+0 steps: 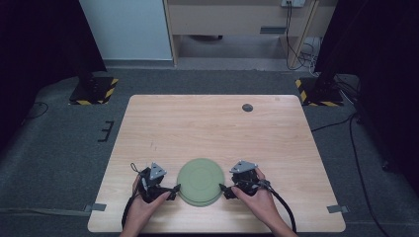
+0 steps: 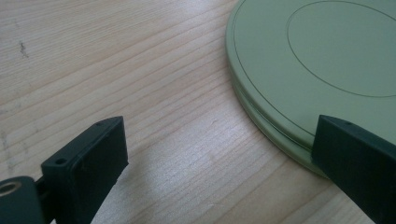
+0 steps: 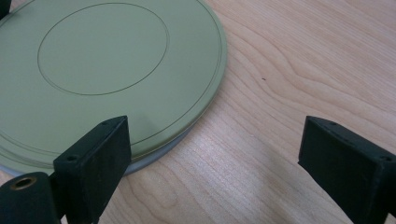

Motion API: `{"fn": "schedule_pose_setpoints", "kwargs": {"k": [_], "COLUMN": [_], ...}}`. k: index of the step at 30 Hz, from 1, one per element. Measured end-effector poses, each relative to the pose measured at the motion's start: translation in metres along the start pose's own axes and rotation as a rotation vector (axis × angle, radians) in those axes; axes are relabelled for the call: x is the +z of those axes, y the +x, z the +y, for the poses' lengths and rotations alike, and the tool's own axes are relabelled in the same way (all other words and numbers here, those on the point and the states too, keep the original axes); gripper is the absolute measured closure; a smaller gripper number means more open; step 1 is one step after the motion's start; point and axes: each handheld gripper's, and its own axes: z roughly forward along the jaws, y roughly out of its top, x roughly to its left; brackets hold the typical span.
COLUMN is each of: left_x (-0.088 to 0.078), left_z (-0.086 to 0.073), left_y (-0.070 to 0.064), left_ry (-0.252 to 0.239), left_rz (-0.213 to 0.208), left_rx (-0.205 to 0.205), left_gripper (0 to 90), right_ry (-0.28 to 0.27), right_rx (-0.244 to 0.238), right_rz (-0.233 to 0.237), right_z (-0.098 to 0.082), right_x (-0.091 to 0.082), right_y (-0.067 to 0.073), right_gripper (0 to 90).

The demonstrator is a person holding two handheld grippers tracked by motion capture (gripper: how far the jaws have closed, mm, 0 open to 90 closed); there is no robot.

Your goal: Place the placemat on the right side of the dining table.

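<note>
Two round, pale green plastic plates [image 1: 200, 181] lie stacked upside down, base rings up, on the near middle of the light wooden table [image 1: 217, 128]. The seam between upper and lower rim is plain in the left gripper view [image 2: 261, 123]; in the right gripper view the lower one peeks out greyish under the top rim [image 3: 159, 156].

Left gripper [image 1: 174, 190]: just beside the stack's left edge, jaws spread, one over the rim, one over bare wood. Right gripper [image 1: 223, 189]: mirrored at the right edge, jaws likewise spread, holding nothing.

Judged step: approach, no grasp yet. The next move likely calls for getting a jaw under the top rim alone, then closing.
</note>
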Motion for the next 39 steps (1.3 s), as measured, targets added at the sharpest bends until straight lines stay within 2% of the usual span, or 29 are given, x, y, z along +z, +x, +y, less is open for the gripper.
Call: {"fn": "schedule_pose_setpoints", "kwargs": {"k": [3,9,12,14,16,17,25,28,30,33,39], "left_x": [0.0013,0.0038,0.0043,0.0036,0.0035,0.0035,0.0083,0.0087,0.0071,0.0061,0.009], "left_z": [0.0015,0.0047,0.0045,0.0039,0.0033,0.0027,0.0074,0.0078,0.006,0.0052,0.0081], "left_y": [0.0007,0.0019,0.0031,0.003,0.0027,0.0027,0.0031,0.0034,0.0023,-0.0002,-0.0003], "left_ry": [-0.001,-0.012,-0.013,-0.008,-0.004,-0.001,-0.013,-0.014,-0.008,-0.005,-0.008], "left_rz": [0.01,0.037,0.03,0.022,0.02,0.015,0.051,0.052,0.038,0.028,0.049], "left_rx": [-0.004,-0.008,-0.017,-0.02,-0.015,-0.017,-0.013,-0.011,-0.01,-0.003,-0.001], "left_gripper": [1.7,1.9,1.8,3.1,3.1,3.2,1.6,2.3,3.1,2.9,1.4], "right_ry": [0.003,-0.007,-0.007,-0.006,-0.007,0.004,-0.004,-0.009,-0.011,-0.007,-0.011], "right_rx": [0.009,0.01,0.025,0.044,0.044,0.034,0.032,0.036,0.049,0.036,0.035], "right_rz": [-0.006,-0.034,-0.032,-0.022,-0.017,0.002,-0.034,-0.041,-0.031,-0.018,-0.046], "right_z": [0.0007,0.0032,0.0037,0.0029,0.0025,0.0016,0.0039,0.0048,0.0038,0.0027,0.0048], "right_x": [0.0021,0.0049,0.0062,0.0047,0.0039,0.0034,0.0066,0.0077,0.0057,0.0043,0.0081], "right_y": [-0.0019,-0.0031,-0.0048,-0.0048,-0.0044,-0.0014,-0.0031,-0.0047,-0.0045,-0.0014,-0.0022], "right_gripper": [5.4,4.3,4.3,8.1,8.6,7.9,4.4,4.3,8.3,8.1,5.2]}}
